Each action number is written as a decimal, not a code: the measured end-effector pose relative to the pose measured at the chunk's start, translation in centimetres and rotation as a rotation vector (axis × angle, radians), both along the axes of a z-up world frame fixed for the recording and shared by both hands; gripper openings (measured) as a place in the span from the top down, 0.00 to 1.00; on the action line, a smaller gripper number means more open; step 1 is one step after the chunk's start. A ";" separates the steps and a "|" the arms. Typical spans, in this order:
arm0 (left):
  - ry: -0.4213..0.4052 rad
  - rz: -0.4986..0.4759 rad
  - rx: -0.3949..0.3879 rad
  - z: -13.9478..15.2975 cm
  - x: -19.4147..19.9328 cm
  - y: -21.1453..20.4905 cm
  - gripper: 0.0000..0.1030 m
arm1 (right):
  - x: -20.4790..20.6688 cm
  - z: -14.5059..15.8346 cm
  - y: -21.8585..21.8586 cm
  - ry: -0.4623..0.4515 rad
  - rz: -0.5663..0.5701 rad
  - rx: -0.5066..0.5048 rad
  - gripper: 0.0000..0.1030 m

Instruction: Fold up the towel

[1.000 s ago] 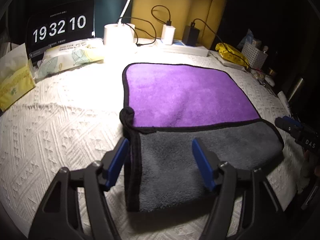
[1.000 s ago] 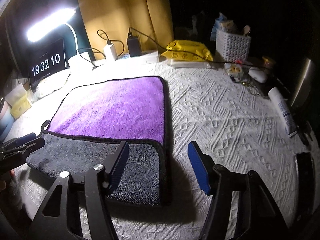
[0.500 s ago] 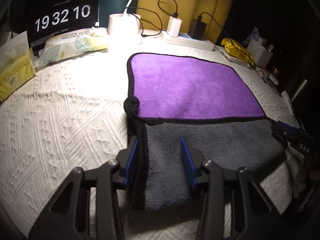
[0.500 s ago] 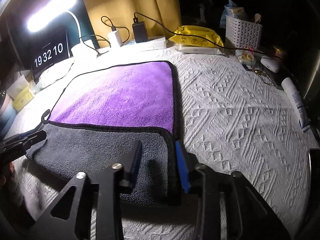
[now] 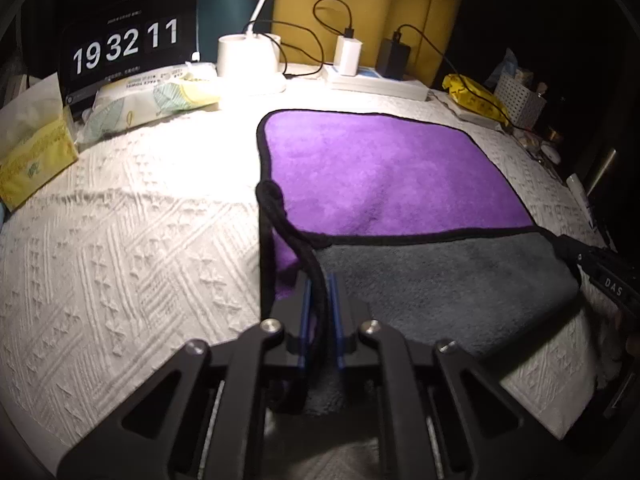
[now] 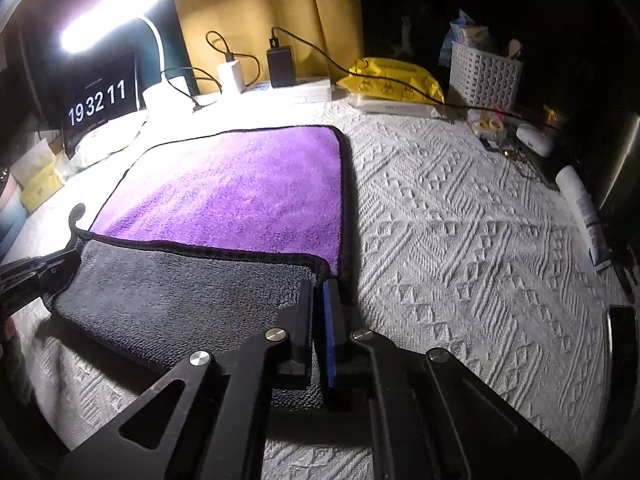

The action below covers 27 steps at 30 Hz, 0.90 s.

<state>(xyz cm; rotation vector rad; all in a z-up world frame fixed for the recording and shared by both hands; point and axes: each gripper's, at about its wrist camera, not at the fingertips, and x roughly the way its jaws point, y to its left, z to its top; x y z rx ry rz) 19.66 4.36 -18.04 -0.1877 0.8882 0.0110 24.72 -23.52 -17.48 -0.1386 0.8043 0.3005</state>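
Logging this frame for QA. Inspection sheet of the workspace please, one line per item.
Surface: white textured cover, lamp-lit at the far left.
Job's things: towel purple side up, near edge folded over showing grey.
Clutter: clock, tissue packs, yellow pack, white basket, tube.
Grippers: left tongs and right tongs each shut on a near corner.
Cables: charger leads at the power strip.
Surroundings: yellow curtain, otherwise dark.

Home bedroom: quilted bedspread (image 6: 460, 216), curtain (image 6: 256, 12), clock (image 5: 128, 42), tissues (image 5: 36, 152), chargers.
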 end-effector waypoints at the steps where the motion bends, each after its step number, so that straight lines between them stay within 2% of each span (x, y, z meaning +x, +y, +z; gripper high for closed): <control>1: -0.001 0.002 0.001 0.0 0.0 0.1 0.93 | -0.1 0.2 0.1 -0.007 0.001 -0.001 0.95; 16: -0.120 0.000 0.006 3.5 -0.8 0.7 0.95 | -1.1 3.1 0.8 -0.111 0.006 -0.010 0.96; 27: -0.195 0.022 0.017 5.3 -0.1 0.9 0.95 | 0.1 5.2 1.0 -0.183 0.032 -0.006 0.96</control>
